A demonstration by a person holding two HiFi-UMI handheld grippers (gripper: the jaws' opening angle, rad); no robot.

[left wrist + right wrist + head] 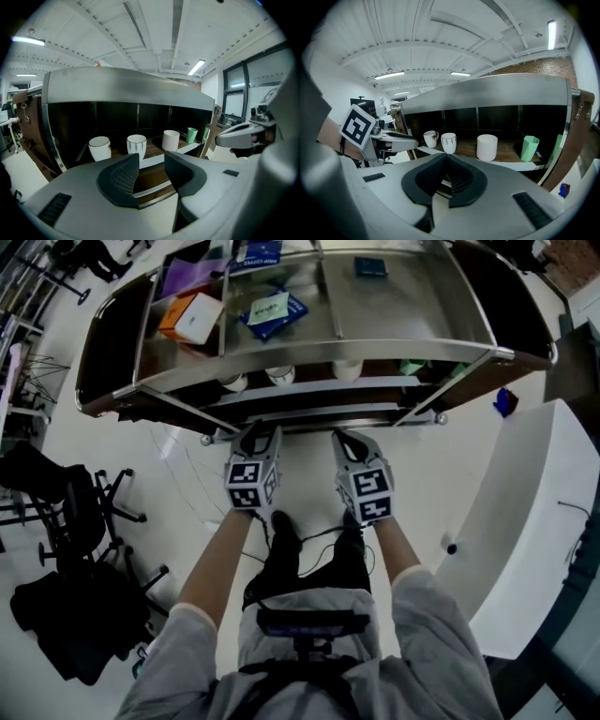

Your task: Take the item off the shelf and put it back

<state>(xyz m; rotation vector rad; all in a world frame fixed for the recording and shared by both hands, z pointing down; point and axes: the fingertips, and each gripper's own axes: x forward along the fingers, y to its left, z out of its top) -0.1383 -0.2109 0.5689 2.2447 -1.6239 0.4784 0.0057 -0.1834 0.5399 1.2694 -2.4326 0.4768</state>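
White cup [487,147], upright on shelf [508,155]

- pale grey shells and dark ribbed pads on left gripper [256,435] and right gripper [345,439]
- black-and-white marker cubes [251,482] on each
- grey short sleeves [187,634] behind them

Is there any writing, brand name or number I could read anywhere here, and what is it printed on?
No text can be read here.
Blue box on top of the shelf: printed label, too small to read.
Orange and white box: any print is too blurred.
marker cubes: black and white square patterns, no words.
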